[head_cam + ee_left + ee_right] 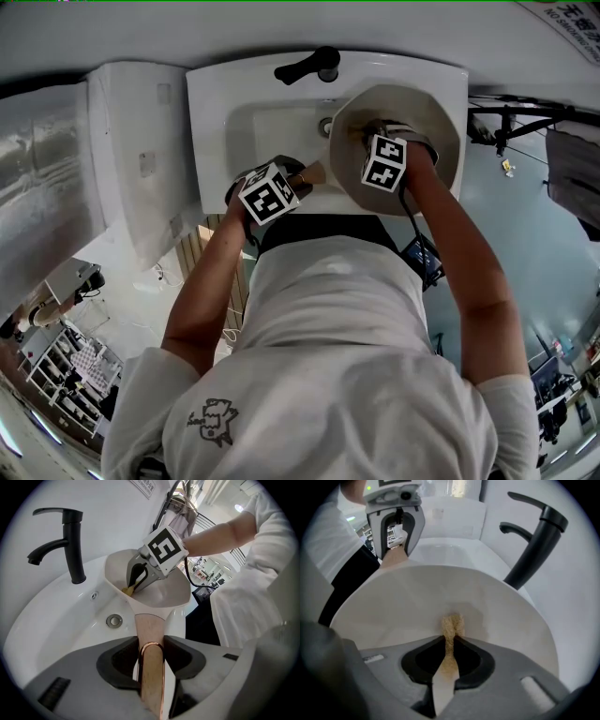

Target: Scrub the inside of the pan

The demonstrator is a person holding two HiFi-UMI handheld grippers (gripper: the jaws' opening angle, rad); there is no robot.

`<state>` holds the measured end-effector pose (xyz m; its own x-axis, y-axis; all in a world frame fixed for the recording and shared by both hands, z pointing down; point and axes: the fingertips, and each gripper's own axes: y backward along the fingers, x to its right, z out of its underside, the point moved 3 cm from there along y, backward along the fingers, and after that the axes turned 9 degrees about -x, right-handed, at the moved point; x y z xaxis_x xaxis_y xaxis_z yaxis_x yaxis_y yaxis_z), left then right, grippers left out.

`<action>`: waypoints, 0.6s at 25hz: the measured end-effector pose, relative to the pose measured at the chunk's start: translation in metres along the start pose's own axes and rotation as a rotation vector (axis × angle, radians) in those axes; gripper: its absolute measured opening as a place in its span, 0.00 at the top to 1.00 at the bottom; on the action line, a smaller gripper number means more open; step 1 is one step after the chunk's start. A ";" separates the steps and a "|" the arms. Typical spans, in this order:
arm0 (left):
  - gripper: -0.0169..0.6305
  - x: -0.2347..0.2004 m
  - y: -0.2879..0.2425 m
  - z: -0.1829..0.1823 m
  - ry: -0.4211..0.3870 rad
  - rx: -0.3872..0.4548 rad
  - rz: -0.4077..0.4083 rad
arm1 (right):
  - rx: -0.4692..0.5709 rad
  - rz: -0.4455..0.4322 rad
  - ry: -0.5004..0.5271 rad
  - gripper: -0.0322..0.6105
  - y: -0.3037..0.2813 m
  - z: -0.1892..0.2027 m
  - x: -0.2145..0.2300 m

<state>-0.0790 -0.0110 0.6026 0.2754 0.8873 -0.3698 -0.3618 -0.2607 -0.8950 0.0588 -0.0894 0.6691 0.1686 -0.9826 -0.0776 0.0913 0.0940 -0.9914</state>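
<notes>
Left gripper (151, 645) is clamped on the pan handle (149, 626) and holds the pan (417, 597) tilted over the sink (216, 103). Right gripper (449, 644) is closed on a thin scrub pad (451, 625) that touches the pan's inside. Risk, imo: a hard push w/ the pad may twist the handle in the jaws, or the pad slips out.

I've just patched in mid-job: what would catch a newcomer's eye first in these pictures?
The cream pan stands out first, held over the white sink just below the black faucet. The left gripper is clamped on the pan's tan handle at the sink's near edge. The right gripper pinches a yellowish scrub pad against the pan's inner wall.
</notes>
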 end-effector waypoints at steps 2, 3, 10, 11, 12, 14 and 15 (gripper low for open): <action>0.72 0.000 0.000 0.001 0.003 0.003 0.000 | 0.025 -0.054 0.022 0.86 0.003 -0.004 -0.015; 0.72 0.000 0.000 0.001 0.004 0.003 0.000 | 0.037 -0.092 0.031 0.86 0.006 -0.006 -0.025; 0.72 0.001 -0.002 0.000 0.003 -0.006 0.007 | 0.009 -0.326 0.076 0.87 0.020 0.013 -0.085; 0.72 0.001 -0.002 0.000 0.002 -0.007 0.012 | -0.015 -0.361 0.082 0.87 0.022 0.020 -0.091; 0.72 0.002 -0.003 0.001 0.001 -0.009 0.020 | -0.040 -0.394 0.089 0.87 0.024 0.026 -0.097; 0.72 0.002 -0.002 0.001 -0.002 -0.013 0.034 | -0.093 -0.446 0.102 0.87 0.028 0.041 -0.106; 0.72 0.002 -0.002 0.002 -0.004 -0.014 0.036 | -0.126 -0.461 0.108 0.87 0.029 0.050 -0.109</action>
<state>-0.0792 -0.0079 0.6040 0.2590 0.8785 -0.4013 -0.3588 -0.2983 -0.8845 0.0920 0.0282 0.6538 0.0353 -0.9289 0.3687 0.0119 -0.3685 -0.9296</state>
